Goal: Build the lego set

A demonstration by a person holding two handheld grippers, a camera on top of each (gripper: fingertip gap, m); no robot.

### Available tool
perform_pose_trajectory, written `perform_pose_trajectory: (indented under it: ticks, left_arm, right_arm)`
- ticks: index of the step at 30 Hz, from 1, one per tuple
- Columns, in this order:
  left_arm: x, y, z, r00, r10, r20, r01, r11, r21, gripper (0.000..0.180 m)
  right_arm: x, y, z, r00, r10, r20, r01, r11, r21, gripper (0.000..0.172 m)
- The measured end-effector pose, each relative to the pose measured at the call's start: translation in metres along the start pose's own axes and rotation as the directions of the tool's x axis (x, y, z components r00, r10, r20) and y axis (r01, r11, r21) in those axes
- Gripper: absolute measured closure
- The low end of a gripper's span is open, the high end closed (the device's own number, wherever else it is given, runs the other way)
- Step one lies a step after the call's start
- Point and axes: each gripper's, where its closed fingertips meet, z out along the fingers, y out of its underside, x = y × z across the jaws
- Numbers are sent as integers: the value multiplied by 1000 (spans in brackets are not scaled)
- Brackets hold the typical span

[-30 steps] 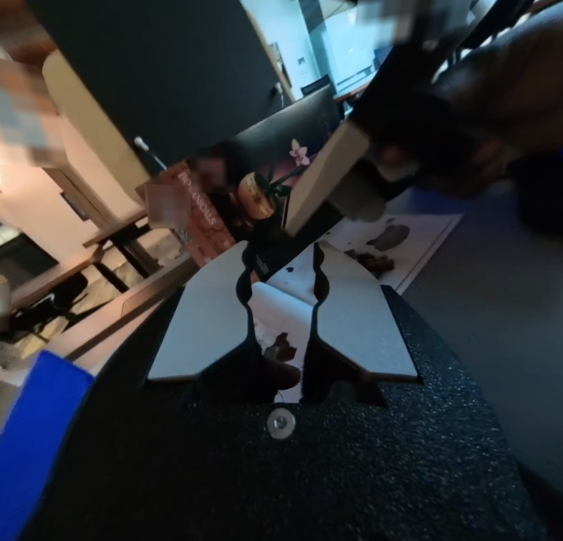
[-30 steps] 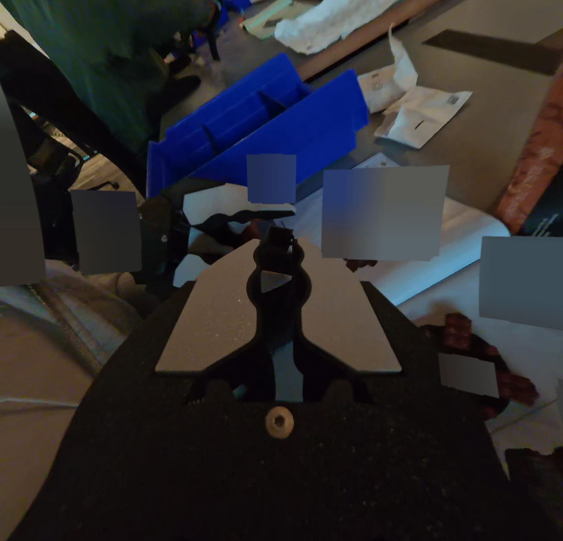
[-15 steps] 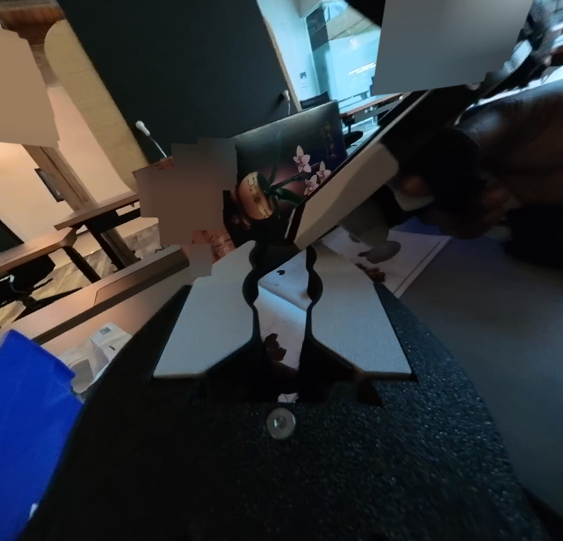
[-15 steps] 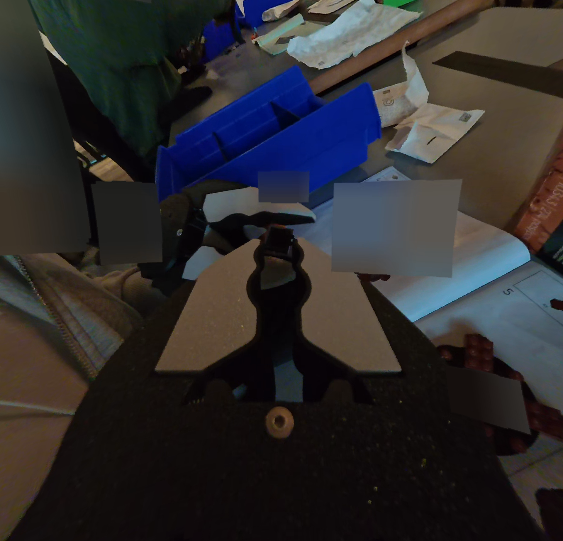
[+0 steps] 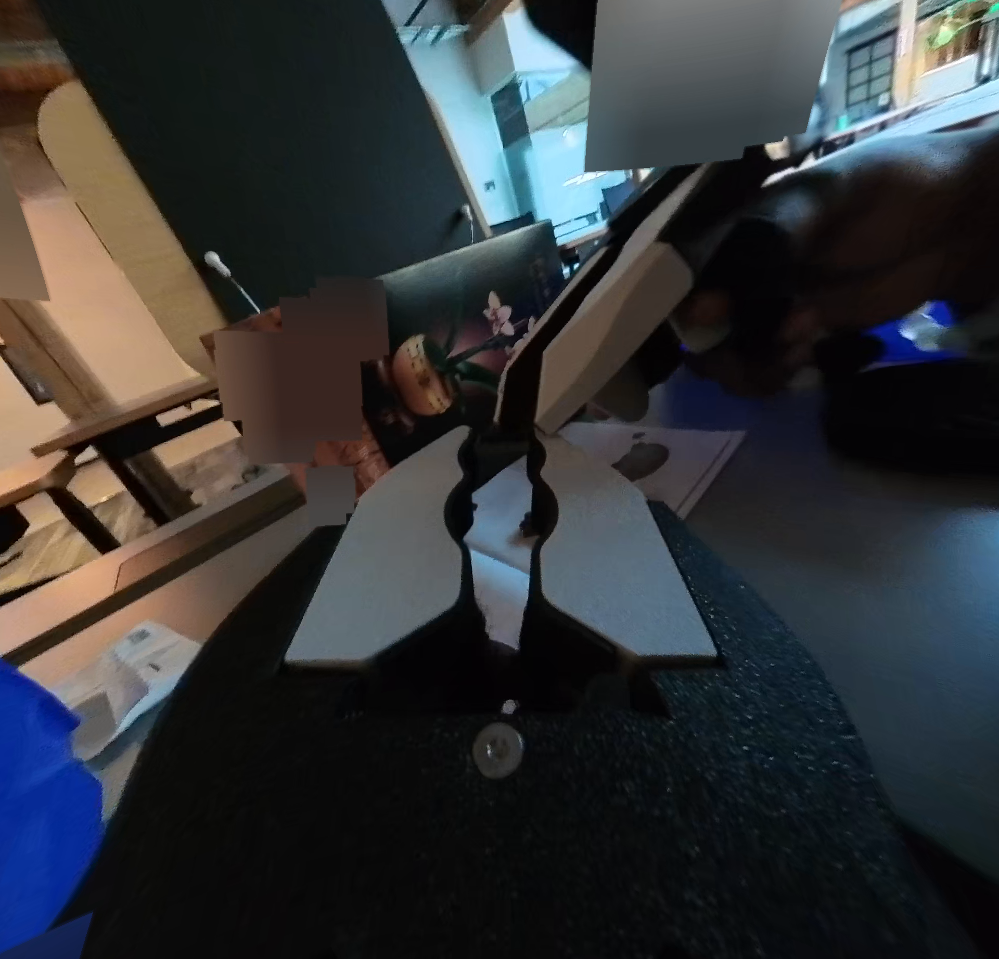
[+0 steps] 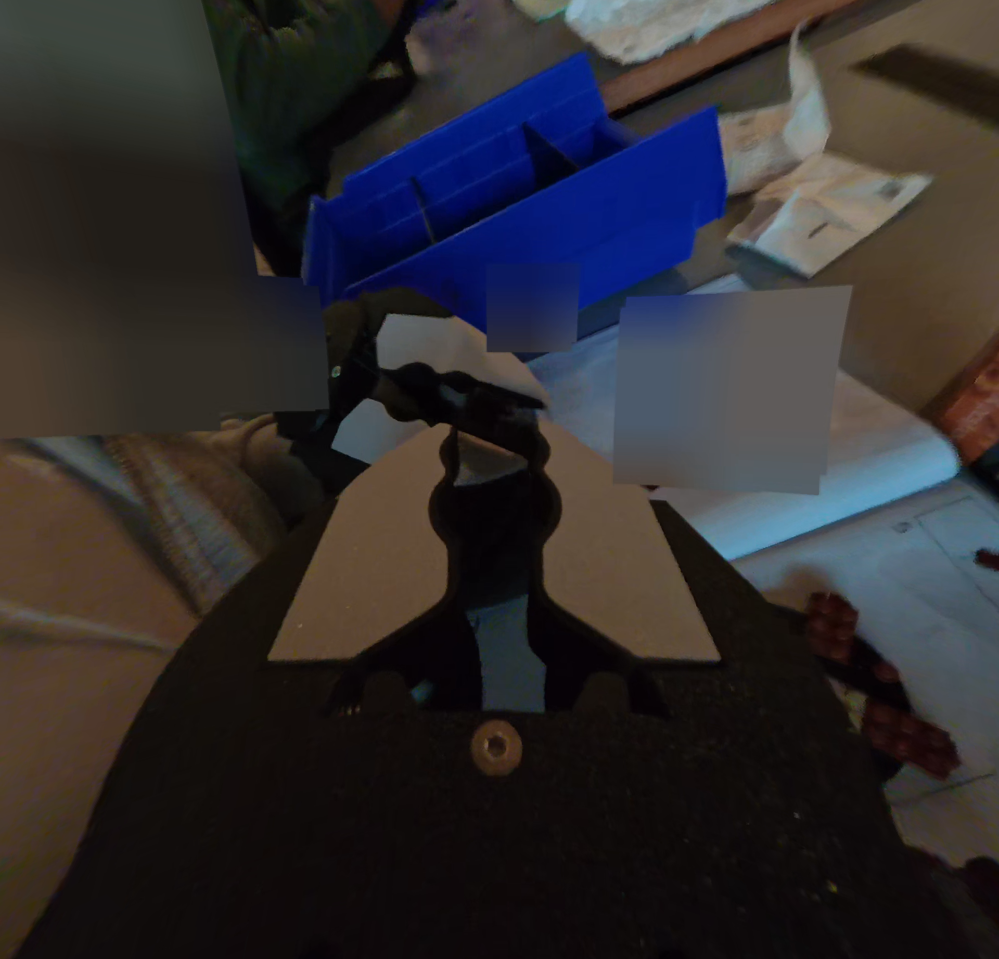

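In the left wrist view my left gripper (image 5: 500, 444) has its tips closed on a small dark brick piece (image 5: 498, 449), held above an open booklet (image 5: 665, 460). The right gripper's pale fingers (image 5: 600, 333) come down from the upper right and meet that piece at the tip. In the right wrist view my right gripper (image 6: 494, 438) stands with its fingers apart. The dark piece (image 6: 494, 406) sits just ahead of its tips, in the left gripper's fingers (image 6: 432, 344), which come in from the left. No pad of the right gripper visibly presses on the piece.
A blue divided bin (image 6: 513, 193) lies beyond the grippers. Torn paper bags (image 6: 821, 203) lie to its right. Brown bricks (image 6: 886, 717) rest on the booklet page (image 6: 811, 582). A dark box with a flower picture (image 5: 465, 338) stands behind. A person in green (image 6: 286, 68) sits far left. My two grippers' fingertips are within a few centimetres of each other.
The left gripper's fingers have closed in around the dark piece that the right gripper held. The right gripper's fingers have spread a little. Both grippers have drawn closer together.
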Motion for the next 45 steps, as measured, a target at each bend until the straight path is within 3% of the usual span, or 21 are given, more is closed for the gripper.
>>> perform_pose_trajectory:
  ticks: [6, 20, 28, 30, 33, 45]
  left_arm:
    - [9, 2, 1, 990, 139, -8, -139, 990, -21, 164]
    - [12, 16, 4, 972, 236, -11, -236, 966, -107, 164]
    - [12, 22, 5, 975, 221, -27, -222, 967, -127, 164]
    - [13, 23, 5, 975, 221, -31, -223, 966, -131, 164]
    - [15, 23, 4, 972, 230, -40, -234, 963, -131, 164]
    - [18, 33, 7, 966, 252, -64, -259, 948, -187, 164]
  right_arm:
    - [-7, -5, -5, 961, 209, 181, -218, 976, 28, 160]
    - [7, 13, 2, 991, 136, 16, -135, 989, -53, 166]
    - [8, 17, 3, 987, 155, 30, -152, 984, -89, 166]
    - [1, 16, 3, 971, 215, 103, -205, 973, -104, 150]
    - [7, 20, 3, 977, 201, 71, -192, 975, -115, 163]
    - [13, 27, 4, 992, 125, 1, -124, 980, -157, 161]
